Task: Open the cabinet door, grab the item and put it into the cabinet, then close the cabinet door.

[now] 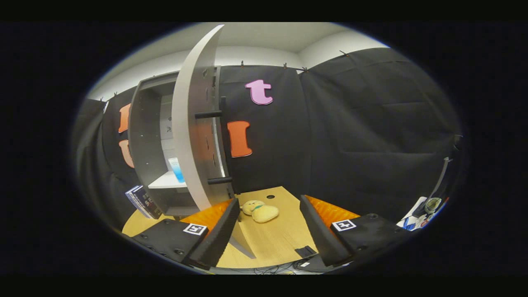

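We're looking at a recording booth, not a home: black cloth [371,123] is clipped up as walls under a plain white ceiling, a lone grey cabinet [152,140] stands on a wooden surface [280,239], and loose cables [268,270] trail along its near edge.

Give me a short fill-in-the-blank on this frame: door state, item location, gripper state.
1. The cabinet door stands ___.
2. The yellow plush toy lies on the ___, just ahead of the fingers.
3. The gripper is ___, holding nothing.
4. A blue tube stands on the cabinet's ___.

Missing words: open; table; open; shelf
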Motion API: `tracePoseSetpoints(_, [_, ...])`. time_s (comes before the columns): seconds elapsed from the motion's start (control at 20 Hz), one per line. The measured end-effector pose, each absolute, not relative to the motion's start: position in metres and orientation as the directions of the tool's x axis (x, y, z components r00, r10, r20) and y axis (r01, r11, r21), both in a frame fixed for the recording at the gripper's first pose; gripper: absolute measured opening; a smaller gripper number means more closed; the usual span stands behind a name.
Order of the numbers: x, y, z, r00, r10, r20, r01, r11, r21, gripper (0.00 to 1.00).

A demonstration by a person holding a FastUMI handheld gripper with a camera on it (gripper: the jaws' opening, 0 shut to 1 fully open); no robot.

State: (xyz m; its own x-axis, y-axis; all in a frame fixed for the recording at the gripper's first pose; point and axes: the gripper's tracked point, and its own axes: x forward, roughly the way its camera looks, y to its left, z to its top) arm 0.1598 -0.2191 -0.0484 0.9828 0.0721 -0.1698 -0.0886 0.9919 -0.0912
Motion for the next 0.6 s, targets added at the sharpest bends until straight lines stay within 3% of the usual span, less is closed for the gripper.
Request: tracePoseSetpoints(0.6, [0.139, -0.107, -0.074, 0.932, 0.287, -0.223, -0.306, 0.950, -0.057, 0.95])
